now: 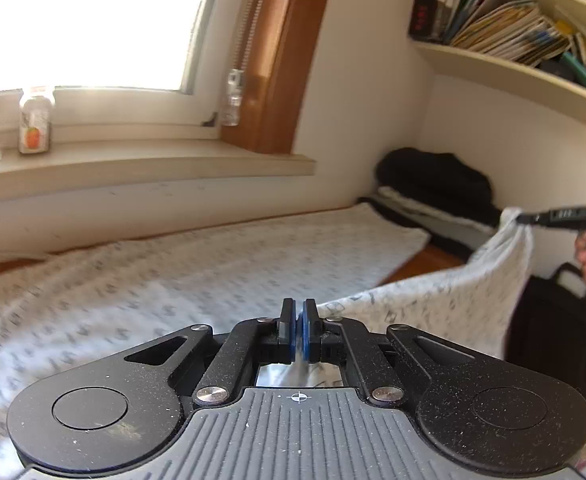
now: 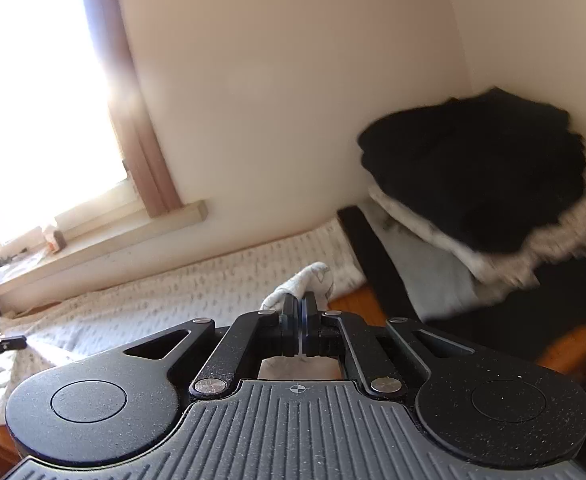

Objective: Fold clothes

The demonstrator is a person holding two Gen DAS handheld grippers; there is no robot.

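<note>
White patterned cloth (image 1: 433,296) edge raised above bed (image 1: 173,264), both fingers clamped on it: left gripper (image 1: 297,312), right gripper (image 2: 299,305).

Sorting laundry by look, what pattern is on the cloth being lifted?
White cloth with small grey printed marks, clearest in the left wrist view.

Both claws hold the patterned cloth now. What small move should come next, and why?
Probably carry both corners toward the wall: the left claw and right claw each pinch the cloth, whose near edge hangs raised while the rest lies flat.
</note>
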